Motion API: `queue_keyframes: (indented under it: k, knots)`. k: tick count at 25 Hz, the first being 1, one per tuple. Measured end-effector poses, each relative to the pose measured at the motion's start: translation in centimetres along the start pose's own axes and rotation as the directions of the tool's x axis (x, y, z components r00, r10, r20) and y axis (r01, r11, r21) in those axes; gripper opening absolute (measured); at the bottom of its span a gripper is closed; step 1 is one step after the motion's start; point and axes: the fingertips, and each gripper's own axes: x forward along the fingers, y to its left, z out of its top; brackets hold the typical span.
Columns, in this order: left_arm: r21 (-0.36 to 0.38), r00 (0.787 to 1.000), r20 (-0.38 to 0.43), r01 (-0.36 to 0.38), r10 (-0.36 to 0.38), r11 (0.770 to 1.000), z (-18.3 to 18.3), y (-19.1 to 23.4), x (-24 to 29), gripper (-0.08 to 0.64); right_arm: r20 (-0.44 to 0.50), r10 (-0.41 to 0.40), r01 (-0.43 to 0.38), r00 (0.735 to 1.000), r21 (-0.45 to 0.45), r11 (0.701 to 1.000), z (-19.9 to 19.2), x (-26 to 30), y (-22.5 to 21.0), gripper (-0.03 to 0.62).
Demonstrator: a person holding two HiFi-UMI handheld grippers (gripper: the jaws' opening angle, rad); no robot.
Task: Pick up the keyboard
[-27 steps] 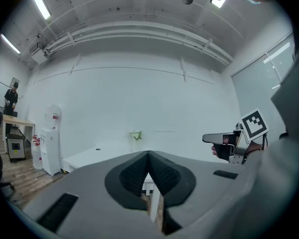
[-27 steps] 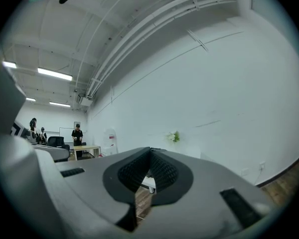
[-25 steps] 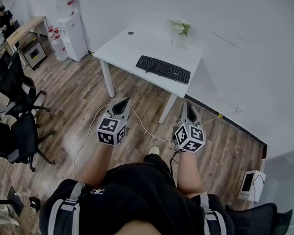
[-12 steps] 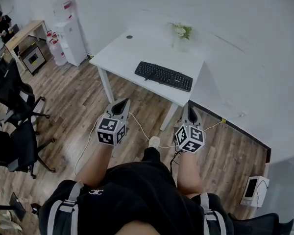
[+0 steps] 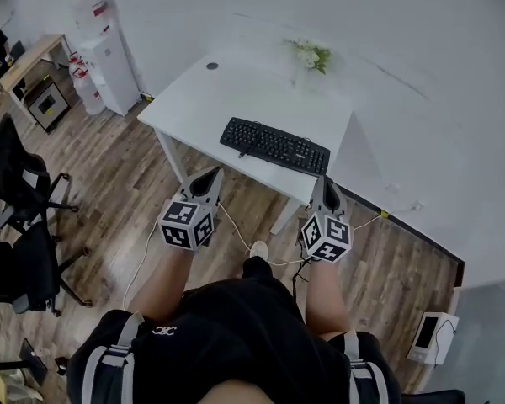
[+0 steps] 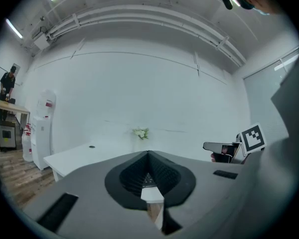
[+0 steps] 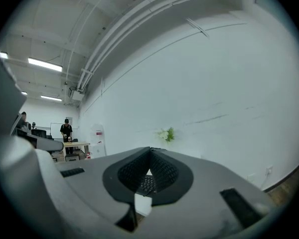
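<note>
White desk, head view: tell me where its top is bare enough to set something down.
The left half of the desk is bare, from the keyboard out to the left edge, except a small dark round cap near the back. A bare band also lies between keyboard and flowers. Crowded: the front right, where the keyboard lies.

One table (image 5: 194,99), one keyboard (image 5: 274,146), one bunch of flowers (image 5: 310,55), one dark disc (image 5: 211,66). Two grippers: left gripper (image 5: 210,177), right gripper (image 5: 325,185). One water dispenser (image 5: 109,57), one wooden desk (image 5: 34,53), at least two black chairs (image 5: 17,171), one white box (image 5: 427,335) on the floor
</note>
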Motion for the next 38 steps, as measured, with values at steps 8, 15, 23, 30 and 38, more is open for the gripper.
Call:
queue_keyframes:
  k: [8, 15, 23, 30, 38]
  knots:
    - [0.018, 0.999, -0.046, -0.028, 0.029, 0.999, 1.1, 2.6, 9.5, 0.000, -0.054, 0.013, -0.013, 0.998, -0.004, 1.000, 0.1, 9.1, -3.3, 0.005]
    - [0.048, 0.994, -0.099, -0.038, 0.042, 0.998, 1.5, 4.2, 17.8, 0.000, -0.073, 0.028, -0.027, 0.997, 0.008, 1.000, 0.2, 16.4, -6.9, 0.005]
    - [0.013, 0.986, -0.155, -0.059, 0.060, 0.998, 1.0, 6.2, 23.4, 0.000, -0.144, 0.069, -0.065, 0.987, 0.033, 0.997, -1.2, 21.6, -9.3, 0.005]
    - [0.024, 0.977, -0.210, -0.035, 0.039, 0.999, -0.8, 8.3, 26.1, 0.000, -0.186, 0.081, -0.075, 0.979, 0.042, 0.996, -3.2, 23.2, -9.6, 0.003]
    - [0.028, 0.958, -0.283, 0.060, -0.050, 0.998, -2.4, 11.9, 29.0, 0.000, -0.236, -0.016, 0.007, 0.972, -0.037, 0.999, -5.6, 24.0, -9.5, 0.003]
